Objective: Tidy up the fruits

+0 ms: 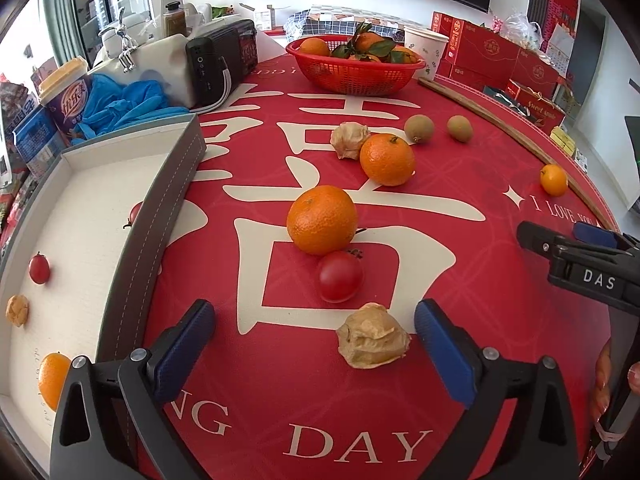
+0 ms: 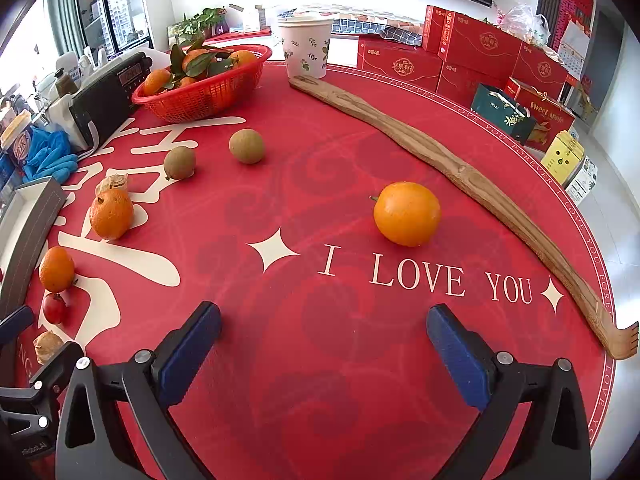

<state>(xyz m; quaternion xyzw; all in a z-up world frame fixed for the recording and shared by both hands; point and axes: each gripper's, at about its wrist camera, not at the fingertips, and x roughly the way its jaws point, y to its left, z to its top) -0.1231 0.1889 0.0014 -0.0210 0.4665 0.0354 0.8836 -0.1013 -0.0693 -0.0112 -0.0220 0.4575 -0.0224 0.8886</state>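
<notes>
My left gripper (image 1: pixel 316 314) stands open low over the red mat. A papery husked fruit (image 1: pixel 372 336) lies between its fingers, near the right one and untouched. Just beyond it are a cherry tomato (image 1: pixel 340 276) and two mandarins (image 1: pixel 322 220) (image 1: pixel 387 159). Farther off lie another husked fruit (image 1: pixel 350 140) and two brown round fruits (image 1: pixel 419 129) (image 1: pixel 459 129). On the left, the grey tray (image 1: pixel 172 200) holds two cherry tomatoes, a husked fruit and a small orange. My right gripper (image 2: pixel 324 314) is open and empty, with a small orange (image 2: pixel 407 214) ahead of it.
A red basket (image 1: pixel 356 68) of leafy mandarins stands at the back, a paper cup (image 2: pixel 306 48) beside it. A long wooden back scratcher (image 2: pixel 460 176) runs along the mat's right edge. A black radio (image 2: pixel 108 92), blue gloves and a drink cup crowd the left; red boxes stand behind.
</notes>
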